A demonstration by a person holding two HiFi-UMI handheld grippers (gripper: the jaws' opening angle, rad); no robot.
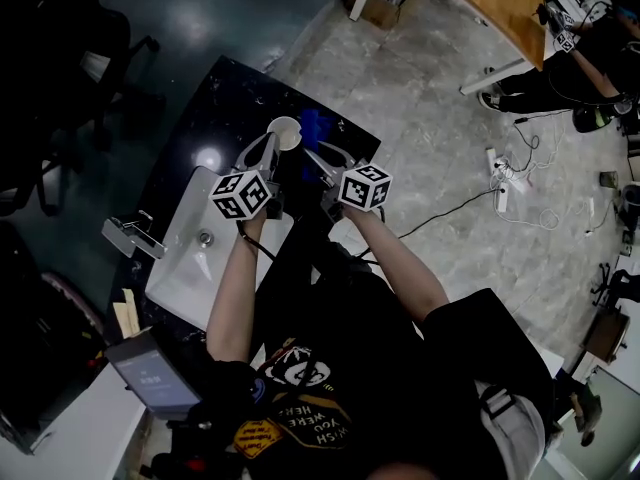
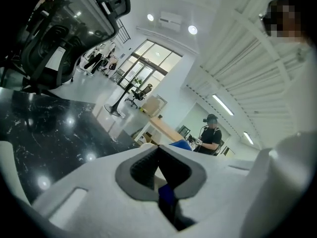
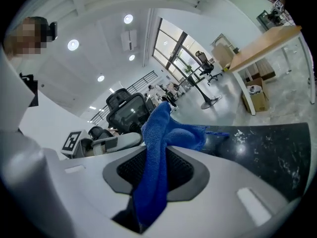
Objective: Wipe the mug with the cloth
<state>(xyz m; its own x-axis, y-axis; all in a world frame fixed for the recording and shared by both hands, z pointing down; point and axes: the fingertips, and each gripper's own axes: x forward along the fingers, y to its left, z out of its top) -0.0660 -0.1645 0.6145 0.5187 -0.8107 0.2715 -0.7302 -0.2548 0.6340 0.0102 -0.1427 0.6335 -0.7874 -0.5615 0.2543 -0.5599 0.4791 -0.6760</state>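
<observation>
A person stands over a black marble counter (image 1: 215, 98) with a white sink (image 1: 190, 258) set into it at the left, a gripper in each hand held out side by side above the dark top. A metal tap (image 1: 130, 236) sits at the sink's near-left edge.

The right gripper (image 1: 318, 153) has its jaws pressed together on a blue cloth (image 1: 316, 125). Its own view shows the fabric pinched between the dark pads (image 3: 184, 170), bunching up above the tips and trailing down below them.

The left gripper (image 1: 270, 146) has its jaws drawn almost fully together. In the head view a white mug (image 1: 285, 133) sits right at its tips, mouth upward, lifted over the counter. The left gripper view shows a pale sliver caught between the pads (image 2: 141, 172), though whether that is the mug's wall or its handle cannot be told.

Mug and cloth sit just beside each other between the two grippers; a corner of blue shows past the left gripper's tips in its own view.
</observation>
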